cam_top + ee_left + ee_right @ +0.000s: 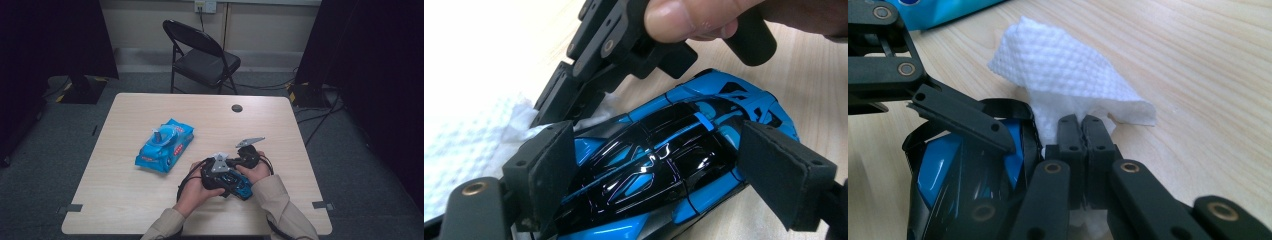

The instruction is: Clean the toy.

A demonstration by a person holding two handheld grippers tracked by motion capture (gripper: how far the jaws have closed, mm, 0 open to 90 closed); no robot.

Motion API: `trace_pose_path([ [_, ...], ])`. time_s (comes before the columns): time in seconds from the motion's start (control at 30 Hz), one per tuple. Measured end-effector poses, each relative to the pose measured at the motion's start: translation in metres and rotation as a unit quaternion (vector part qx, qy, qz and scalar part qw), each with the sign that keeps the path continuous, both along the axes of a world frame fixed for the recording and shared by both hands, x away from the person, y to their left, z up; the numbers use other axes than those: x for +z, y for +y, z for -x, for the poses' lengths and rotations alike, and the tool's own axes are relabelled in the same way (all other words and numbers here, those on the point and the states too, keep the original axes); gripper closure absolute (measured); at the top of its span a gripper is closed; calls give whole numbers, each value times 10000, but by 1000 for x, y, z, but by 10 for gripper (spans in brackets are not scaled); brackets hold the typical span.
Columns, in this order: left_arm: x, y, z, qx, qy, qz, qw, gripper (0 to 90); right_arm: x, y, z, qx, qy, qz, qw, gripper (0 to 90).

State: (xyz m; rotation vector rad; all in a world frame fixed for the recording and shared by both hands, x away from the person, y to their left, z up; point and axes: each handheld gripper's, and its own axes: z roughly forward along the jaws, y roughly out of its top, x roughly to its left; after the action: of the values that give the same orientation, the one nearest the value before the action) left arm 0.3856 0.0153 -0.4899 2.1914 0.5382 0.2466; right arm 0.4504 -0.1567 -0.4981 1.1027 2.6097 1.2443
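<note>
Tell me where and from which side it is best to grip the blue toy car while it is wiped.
Probably across the middle of the toy car, at its two long flanks, coming from above, as the left gripper does: the pads meet its sides, leaving the glossy roof free for the white wipe pinched in the right gripper.

The right gripper [1082,125] stands with its two black jaws pressed together, pinching a white, dimpled paper wipe [1068,75] that fans out beyond their tips over the pale wood-grain surface [1208,75]; just to their left lies a glossy blue and black toy car [963,185], the left gripper's black linkage [960,117] crossing above it; a blue plastic packet [943,12] sits at the top edge.
</note>
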Motion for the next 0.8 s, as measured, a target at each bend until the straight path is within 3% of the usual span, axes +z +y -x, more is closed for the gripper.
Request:
trace_pose_path([
  [0.4,0,1,0,14,-19,18,10000,162,0,9,-7,-109,159,-148,9997,890],
  [0.53,-1,1,1,32,-1,36,10000,162,2,13,-7,-137,91,-74,9998,891],
  [0.8,-1,1,1,39,-8,71,10000,163,14,4,-3,-231,-56,-394,9989,892],
])
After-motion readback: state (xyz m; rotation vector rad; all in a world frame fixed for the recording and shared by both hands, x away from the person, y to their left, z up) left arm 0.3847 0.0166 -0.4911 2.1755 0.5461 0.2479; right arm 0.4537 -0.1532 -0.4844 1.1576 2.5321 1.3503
